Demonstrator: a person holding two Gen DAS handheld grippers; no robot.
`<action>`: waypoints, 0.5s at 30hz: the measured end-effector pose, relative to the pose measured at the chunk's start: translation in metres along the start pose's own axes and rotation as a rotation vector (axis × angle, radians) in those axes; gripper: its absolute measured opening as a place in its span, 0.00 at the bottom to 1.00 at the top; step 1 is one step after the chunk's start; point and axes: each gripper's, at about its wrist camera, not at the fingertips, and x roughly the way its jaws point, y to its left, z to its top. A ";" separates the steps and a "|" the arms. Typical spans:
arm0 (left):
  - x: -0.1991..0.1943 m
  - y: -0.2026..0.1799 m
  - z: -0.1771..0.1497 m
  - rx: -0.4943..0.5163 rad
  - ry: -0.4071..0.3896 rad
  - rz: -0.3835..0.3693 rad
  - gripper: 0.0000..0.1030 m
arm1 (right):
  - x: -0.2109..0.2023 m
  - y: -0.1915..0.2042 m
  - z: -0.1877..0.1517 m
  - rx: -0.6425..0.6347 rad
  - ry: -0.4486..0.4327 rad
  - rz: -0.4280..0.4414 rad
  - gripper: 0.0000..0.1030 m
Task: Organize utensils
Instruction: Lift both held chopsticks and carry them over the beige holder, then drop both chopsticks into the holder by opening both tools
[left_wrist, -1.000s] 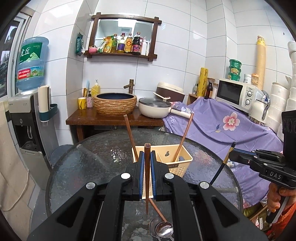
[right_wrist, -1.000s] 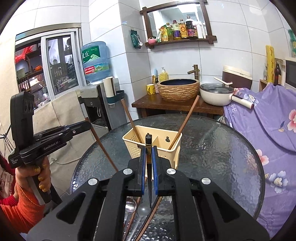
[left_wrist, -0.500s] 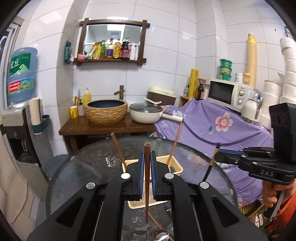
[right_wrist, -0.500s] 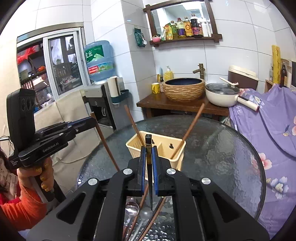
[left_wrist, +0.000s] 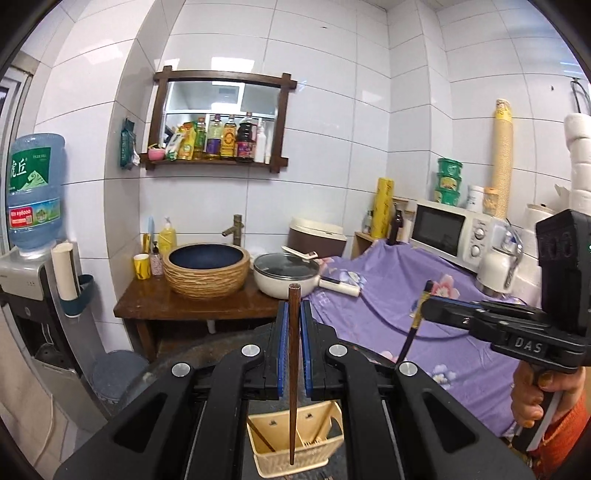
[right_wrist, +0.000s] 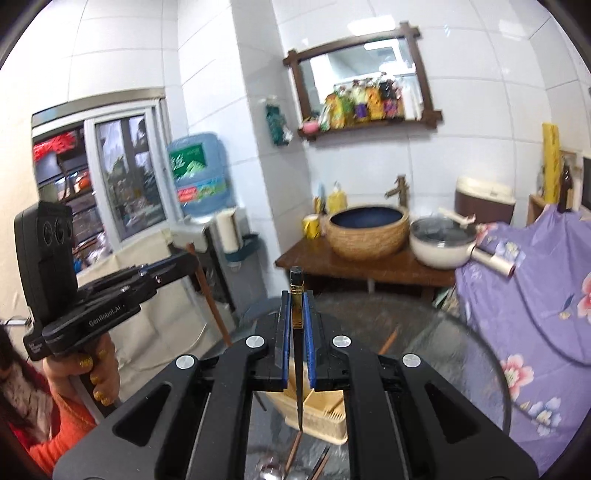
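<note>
L tool (left_wrist: 291, 310) & R tool (right_wrist: 296, 306) each clamp chopstick above basket (left_wrist: 295, 443).

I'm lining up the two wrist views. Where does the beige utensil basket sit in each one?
Left wrist: beige utensil basket bottom centre, below the left gripper.
Right wrist: bottom centre, behind the right gripper, mostly hidden.
Shared landmark: woven basin, on the brown counter.

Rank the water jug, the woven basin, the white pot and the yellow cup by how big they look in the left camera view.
1. water jug
2. woven basin, close behind
3. white pot
4. yellow cup

The jug's edge position distorts it, so the first two are unsure.
</note>
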 end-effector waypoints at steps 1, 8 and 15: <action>0.006 0.001 0.004 -0.003 0.007 0.006 0.07 | 0.004 -0.001 0.006 -0.001 -0.007 -0.015 0.07; 0.041 0.014 -0.008 -0.033 0.054 0.058 0.07 | 0.045 -0.008 -0.002 -0.019 0.016 -0.085 0.07; 0.076 0.025 -0.048 -0.048 0.146 0.071 0.07 | 0.095 -0.026 -0.058 0.031 0.120 -0.087 0.07</action>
